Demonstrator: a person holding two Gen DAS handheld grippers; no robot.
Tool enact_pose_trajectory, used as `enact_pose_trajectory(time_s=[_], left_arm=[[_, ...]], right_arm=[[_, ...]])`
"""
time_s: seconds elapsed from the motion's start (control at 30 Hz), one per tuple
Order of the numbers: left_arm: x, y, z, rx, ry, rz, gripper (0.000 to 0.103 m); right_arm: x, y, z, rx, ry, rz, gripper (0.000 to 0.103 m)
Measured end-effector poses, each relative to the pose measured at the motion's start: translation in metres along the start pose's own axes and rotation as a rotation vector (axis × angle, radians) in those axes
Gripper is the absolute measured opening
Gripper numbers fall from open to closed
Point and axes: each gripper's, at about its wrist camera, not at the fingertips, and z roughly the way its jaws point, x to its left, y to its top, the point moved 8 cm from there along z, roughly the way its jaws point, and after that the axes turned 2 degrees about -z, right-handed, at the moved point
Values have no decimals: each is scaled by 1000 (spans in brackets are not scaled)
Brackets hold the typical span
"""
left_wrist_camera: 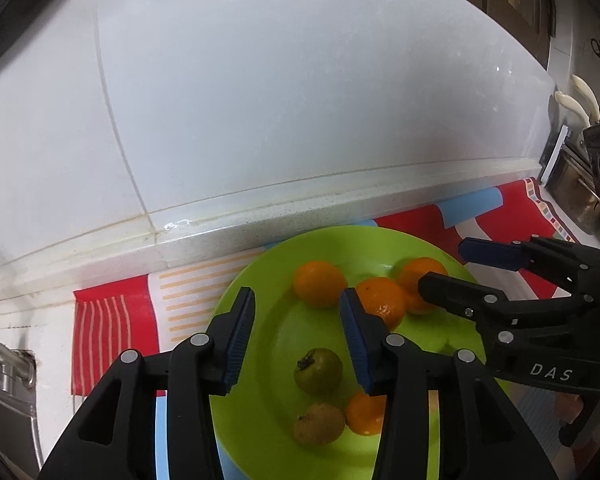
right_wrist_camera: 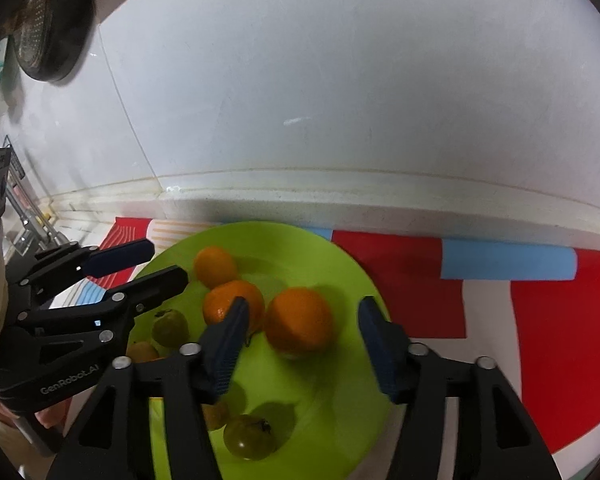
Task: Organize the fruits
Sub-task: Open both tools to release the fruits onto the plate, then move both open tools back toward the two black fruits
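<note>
Six fruits lie on the green plate (left_wrist_camera: 260, 280) that I can count from the left wrist view: four oranges and two greenish-brown ones. One orange (left_wrist_camera: 319, 283) sits toward the plate's far side, two more oranges (left_wrist_camera: 382, 300) touch each other just beside it, and a fourth orange (left_wrist_camera: 365, 414) lies at the near side, next to the two dull green fruits (left_wrist_camera: 318, 370). Nothing is sorted off the plate yet, as far as I can see, so I judge the organizing barely begun or the gathering finished; I cannot tell which. My left gripper (left_wrist_camera: 298, 338) hangs above the plate, jaws wide apart and holding nothing. My right gripper (right_wrist_camera: 302, 346) also hangs over it, jaws spread around the biggest orange (right_wrist_camera: 300, 322) without touching. The plate rests on a red striped mat (right_wrist_camera: 540, 320) on the counter (left_wrist_camera: 52, 340).
</note>
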Motion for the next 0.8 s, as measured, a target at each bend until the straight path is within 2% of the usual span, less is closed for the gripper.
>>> enact_pose_trajectory(time_s=[0.33, 0.8], left_arm=[[-5, 0, -49, -56, 19, -4, 56], [-27, -12, -127, -136, 7, 2, 61]], right_arm=[[11, -2, -36, -40, 10, -19, 59], [32, -12, -117, -138, 22, -57, 59]])
